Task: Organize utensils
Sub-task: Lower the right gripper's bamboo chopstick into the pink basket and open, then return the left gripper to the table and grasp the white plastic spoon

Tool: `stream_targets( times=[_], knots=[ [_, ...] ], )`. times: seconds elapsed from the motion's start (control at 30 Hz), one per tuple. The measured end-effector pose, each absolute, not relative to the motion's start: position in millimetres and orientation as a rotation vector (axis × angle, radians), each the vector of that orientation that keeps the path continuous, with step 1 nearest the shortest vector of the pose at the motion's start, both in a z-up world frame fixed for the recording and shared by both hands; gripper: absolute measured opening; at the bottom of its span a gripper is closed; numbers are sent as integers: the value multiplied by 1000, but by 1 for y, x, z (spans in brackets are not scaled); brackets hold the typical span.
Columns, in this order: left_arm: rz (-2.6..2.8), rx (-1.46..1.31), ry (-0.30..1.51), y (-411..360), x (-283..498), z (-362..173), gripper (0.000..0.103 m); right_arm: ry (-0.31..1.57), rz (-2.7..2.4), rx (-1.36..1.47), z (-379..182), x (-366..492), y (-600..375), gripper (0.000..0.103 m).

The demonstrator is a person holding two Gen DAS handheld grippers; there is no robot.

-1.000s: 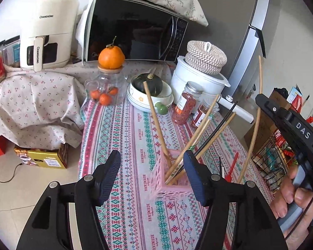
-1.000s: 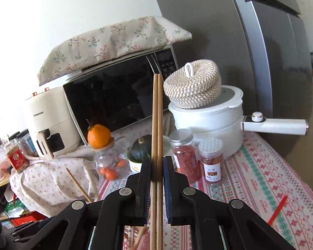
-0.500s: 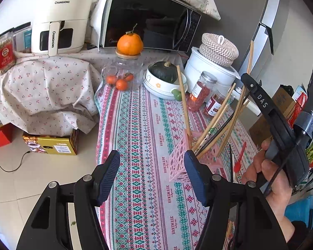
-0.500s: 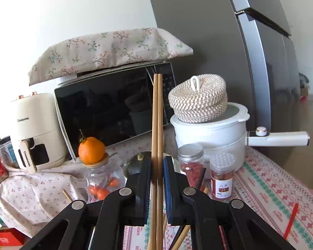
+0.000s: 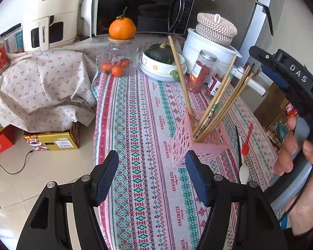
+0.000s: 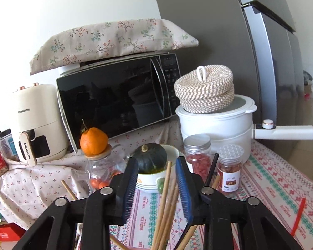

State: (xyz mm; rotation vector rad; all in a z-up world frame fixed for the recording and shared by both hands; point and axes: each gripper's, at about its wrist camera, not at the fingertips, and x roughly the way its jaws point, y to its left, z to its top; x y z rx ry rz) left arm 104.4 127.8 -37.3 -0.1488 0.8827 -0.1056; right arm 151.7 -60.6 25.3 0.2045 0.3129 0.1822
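A pink perforated holder [image 5: 195, 140] stands on the patterned tablecloth [image 5: 144, 125] with several wooden chopsticks [image 5: 221, 102] leaning in it. My left gripper [image 5: 152, 174] is open and empty, just in front of the holder. My right gripper [image 6: 156, 179] is open above the holder, with chopsticks [image 6: 167, 204] standing loose between its fingers; in the left wrist view its body [image 5: 291, 79] shows to the right. A red spoon [image 5: 246, 139], a white spoon [image 5: 244, 169] and a black chopstick [image 5: 237, 139] lie right of the holder.
At the back stand a microwave [image 6: 119, 100], an air fryer [image 6: 35, 123], a white pot with a woven lid [image 6: 214, 112], two spice jars [image 6: 198, 156], a bowl with a squash [image 5: 160, 62] and a glass jar under an orange [image 5: 120, 60]. The table's left edge drops to the floor.
My right gripper has opened and let the pair of wooden chopsticks drop into the pink holder. The left gripper stayed open and drew nearer the holder.
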Motion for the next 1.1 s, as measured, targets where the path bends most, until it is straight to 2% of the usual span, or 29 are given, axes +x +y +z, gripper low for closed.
stream_targets(
  times=[0.1,0.2,0.27,0.33,0.5,0.9,1.1],
  knots=[
    [-129,-126,916,116,104,-42,74,361,203,222,32,150,-77,50],
    [-152,-108,955,104,104,-49,75,433,222,246,35,148,-99,69],
    [-163,-94,981,96,103,-54,77,487,232,260,37,146,-116,77],
    [-174,-84,1008,87,102,-58,78,541,231,270,37,144,-134,80],
    [-219,-54,1071,61,100,-67,81,652,192,268,32,138,-175,93],
    [-349,39,1179,-29,103,-87,82,978,87,217,-24,134,-251,96],
    [-410,-5,1214,-66,117,-100,82,1108,40,261,-51,135,-289,96]
  ],
)
